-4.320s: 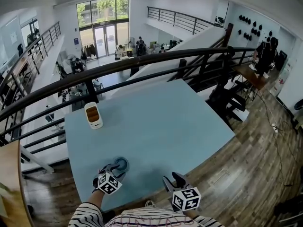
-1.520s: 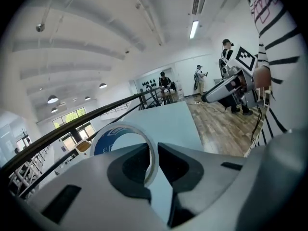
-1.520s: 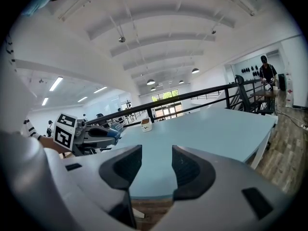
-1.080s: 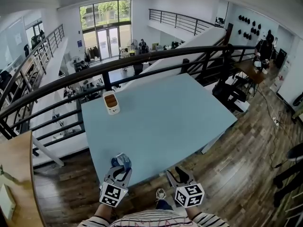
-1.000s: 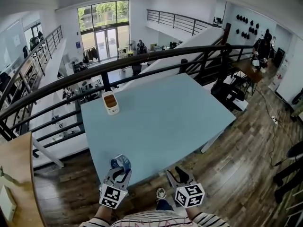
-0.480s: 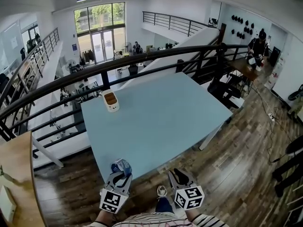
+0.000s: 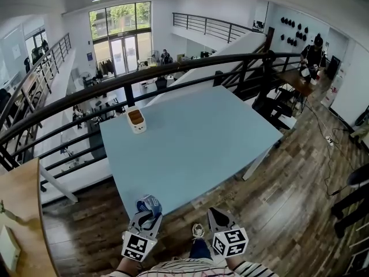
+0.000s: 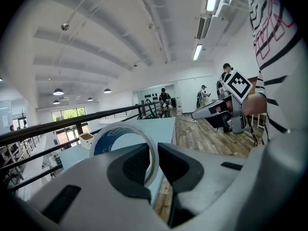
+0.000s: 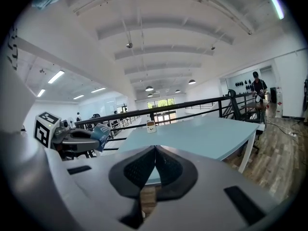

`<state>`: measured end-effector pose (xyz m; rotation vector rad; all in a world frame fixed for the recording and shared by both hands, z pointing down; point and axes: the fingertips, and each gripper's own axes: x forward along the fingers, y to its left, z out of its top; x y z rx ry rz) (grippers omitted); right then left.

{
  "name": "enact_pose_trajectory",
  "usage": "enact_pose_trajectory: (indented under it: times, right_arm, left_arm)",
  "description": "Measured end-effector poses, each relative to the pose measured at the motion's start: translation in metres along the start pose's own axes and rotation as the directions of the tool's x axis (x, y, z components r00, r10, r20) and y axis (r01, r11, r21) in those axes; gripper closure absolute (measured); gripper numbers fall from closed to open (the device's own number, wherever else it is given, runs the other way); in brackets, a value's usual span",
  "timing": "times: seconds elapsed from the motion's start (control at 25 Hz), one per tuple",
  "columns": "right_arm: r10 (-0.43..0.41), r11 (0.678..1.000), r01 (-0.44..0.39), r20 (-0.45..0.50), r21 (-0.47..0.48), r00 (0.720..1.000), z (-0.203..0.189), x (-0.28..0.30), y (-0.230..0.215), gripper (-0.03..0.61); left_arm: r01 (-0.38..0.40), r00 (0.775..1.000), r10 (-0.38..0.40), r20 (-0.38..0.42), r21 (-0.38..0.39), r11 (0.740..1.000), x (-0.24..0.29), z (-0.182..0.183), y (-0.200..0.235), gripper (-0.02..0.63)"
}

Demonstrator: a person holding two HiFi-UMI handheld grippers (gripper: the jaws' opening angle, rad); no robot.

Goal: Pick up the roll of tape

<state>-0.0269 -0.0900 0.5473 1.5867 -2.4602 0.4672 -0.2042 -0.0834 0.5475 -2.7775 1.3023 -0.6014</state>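
The roll of tape point(image 7: 149, 203), white with a blue printed band, is off the table and stands on edge between the pads of my left gripper point(image 7: 147, 212), which is shut on it. In the left gripper view the roll point(image 8: 108, 141) rises above the left gripper point(image 8: 153, 158), its rim pinched between the two pads. My right gripper point(image 7: 217, 214) hovers beside it over the wooden floor. Its jaws are closing and the pads meet with nothing between them, as the right gripper point(image 9: 155, 154) shows in its own view. That view also catches the tape point(image 9: 100, 135) at its left.
The light blue table point(image 7: 196, 137) lies ahead, its near corner just beyond the tape. A small white container with a brown top point(image 7: 136, 120) stands at its far left corner. A black railing point(image 7: 173, 74) runs behind the table, and wooden floor point(image 7: 277, 201) spreads to the right.
The right gripper's jaws, forked open a second ago, have come together. Both grippers have drawn back a little from the table's near edge, the tape still in the left one.
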Motion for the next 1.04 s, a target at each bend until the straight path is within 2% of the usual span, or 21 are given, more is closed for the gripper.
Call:
enact_pose_trajectory:
  times: [0.72,1.04]
  right_arm:
    - [0.000,0.999,-0.001,-0.018,-0.045,1.000,-0.007,-0.011,0.010,0.551]
    - [-0.002,0.999,0.001,-0.021,-0.044,1.000,-0.006,-0.010,0.005,0.551]
  left_arm:
    - [-0.004,1.000,0.004,0.021,-0.003,1.000,-0.013,-0.002,-0.010,0.545]
    - [-0.003,1.000,0.003,0.000,0.003,1.000,-0.007,-0.004,-0.013,0.545]
